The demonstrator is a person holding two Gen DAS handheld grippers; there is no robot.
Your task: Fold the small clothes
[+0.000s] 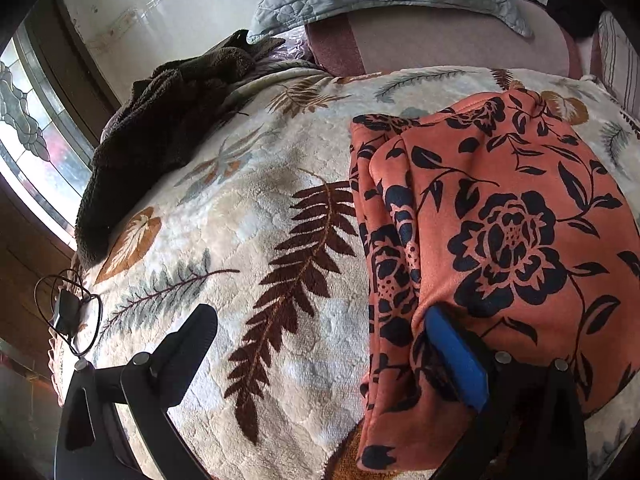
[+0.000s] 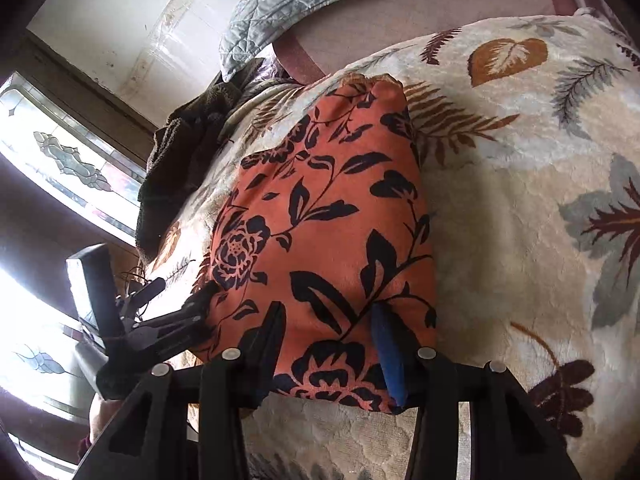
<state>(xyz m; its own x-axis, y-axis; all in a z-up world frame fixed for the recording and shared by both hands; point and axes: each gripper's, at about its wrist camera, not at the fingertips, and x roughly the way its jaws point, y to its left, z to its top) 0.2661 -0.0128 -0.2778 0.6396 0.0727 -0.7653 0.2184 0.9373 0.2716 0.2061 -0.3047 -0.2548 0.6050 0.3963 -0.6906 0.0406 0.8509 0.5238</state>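
Left gripper [image 1: 320, 354] is spread wide. Its black finger [image 1: 188, 344] sits out on one side and the blue-padded finger [image 1: 456, 360] way over on the other, big gap between them, nothing pinched. Both point forward and slightly down.

Right gripper [image 2: 330, 344] is also parted, though not as wide. Its black finger [image 2: 268, 344] and blue-padded finger [image 2: 390, 356] run roughly parallel, tips aimed forward.

From the right wrist cam you can see the left gripper [image 2: 160, 320] off to the side, low and angled in, close beside the right one. Part of the holder's hand shows under it, too blurry to say more.
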